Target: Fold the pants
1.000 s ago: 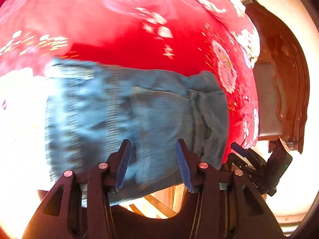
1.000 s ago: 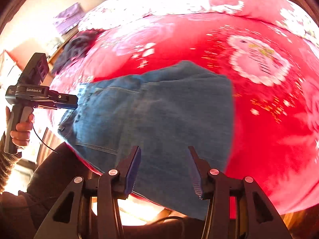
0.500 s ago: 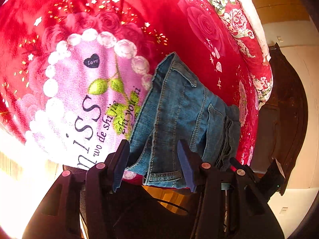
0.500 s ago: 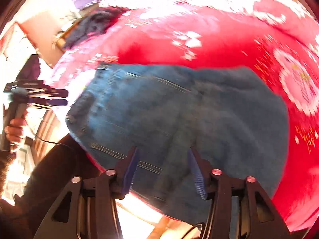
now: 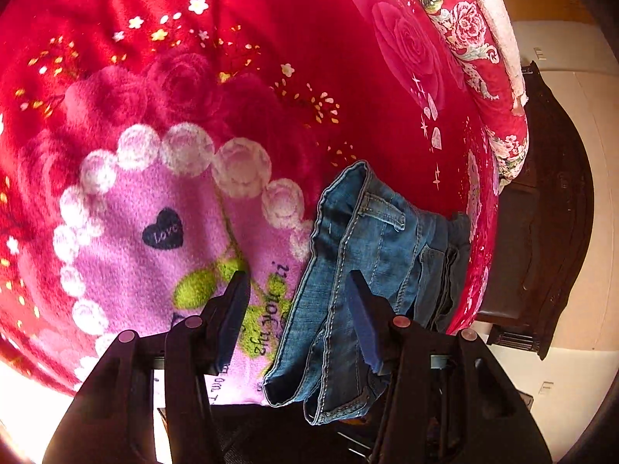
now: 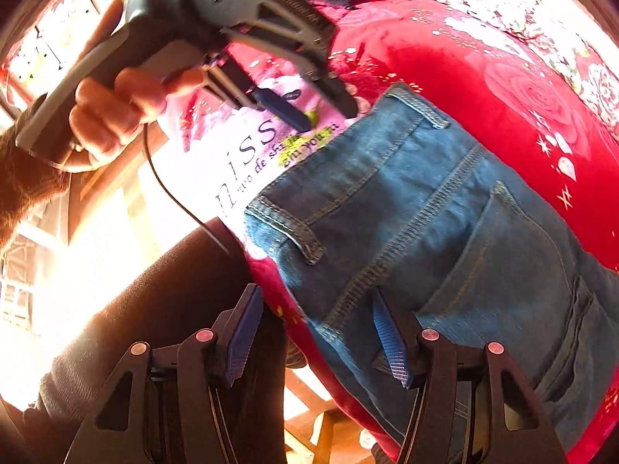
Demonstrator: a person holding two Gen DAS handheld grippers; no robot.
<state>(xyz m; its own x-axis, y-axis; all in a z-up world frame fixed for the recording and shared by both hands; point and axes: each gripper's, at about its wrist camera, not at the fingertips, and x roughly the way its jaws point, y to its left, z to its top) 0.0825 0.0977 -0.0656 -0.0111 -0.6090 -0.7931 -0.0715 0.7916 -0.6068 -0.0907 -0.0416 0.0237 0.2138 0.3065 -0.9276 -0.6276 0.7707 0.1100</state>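
Folded pants [image 5: 371,270] lie lower right of frame on the red blanket [image 5: 271,38], their near edge cut off behind the fingers. Left gripper [image 5: 298,309] and right gripper [image 6: 315,332] both spread apart, grasping nothing. Lower layers of the fold are hidden.

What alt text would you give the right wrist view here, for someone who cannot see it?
Folded blue jeans, back pocket and belt loops up, lie at the near edge of a red floral blanket. The right gripper hangs over them with open, empty jaws. At upper left a hand holds the left gripper above the blanket's pink lettered patch.
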